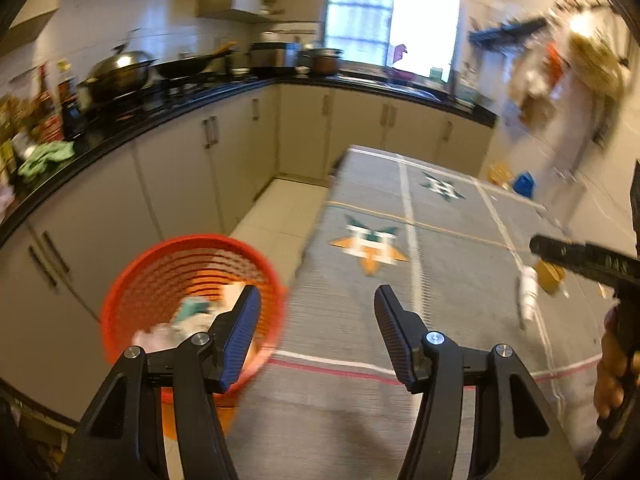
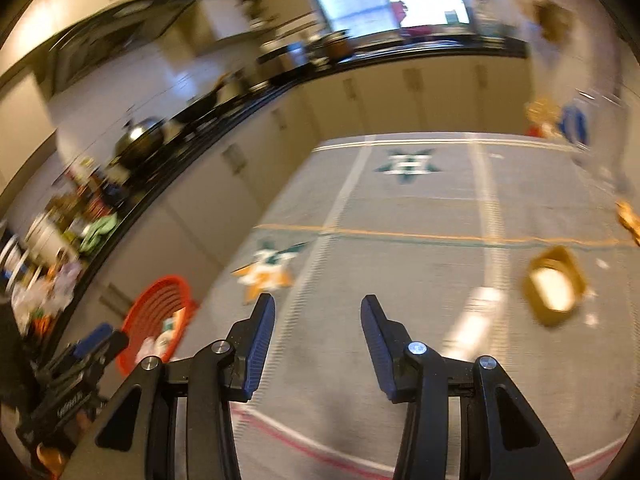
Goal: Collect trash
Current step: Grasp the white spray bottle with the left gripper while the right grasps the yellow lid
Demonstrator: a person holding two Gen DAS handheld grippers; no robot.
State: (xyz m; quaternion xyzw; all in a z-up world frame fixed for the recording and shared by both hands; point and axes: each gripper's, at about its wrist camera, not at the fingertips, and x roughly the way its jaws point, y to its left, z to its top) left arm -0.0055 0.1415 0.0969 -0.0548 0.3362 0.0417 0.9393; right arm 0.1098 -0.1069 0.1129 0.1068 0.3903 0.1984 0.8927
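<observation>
Ahead-right of the open, empty right gripper (image 2: 316,340), yellow carton (image 2: 554,286).

Counts, both wrist views.

- Red mesh baskets (image 1: 192,300): one, at 8 o'clock, on the floor off the table's left edge; crumpled scraps inside, too blurred to count.
- Star motifs on the grey tablecloth (image 1: 340,400): two, an orange-and-green one (image 1: 370,246) near centre and a green one (image 1: 442,188) toward 1 o'clock.
- Yellow trays (image 2: 554,286): one, at 3 o'clock.
- White bottles (image 1: 528,292): one, at 3 o'clock, just beside the tray.
- Lidded woks (image 1: 118,70): one, at 10 o'clock.
- Green cloths (image 1: 46,160): one, at 9 o'clock.
</observation>
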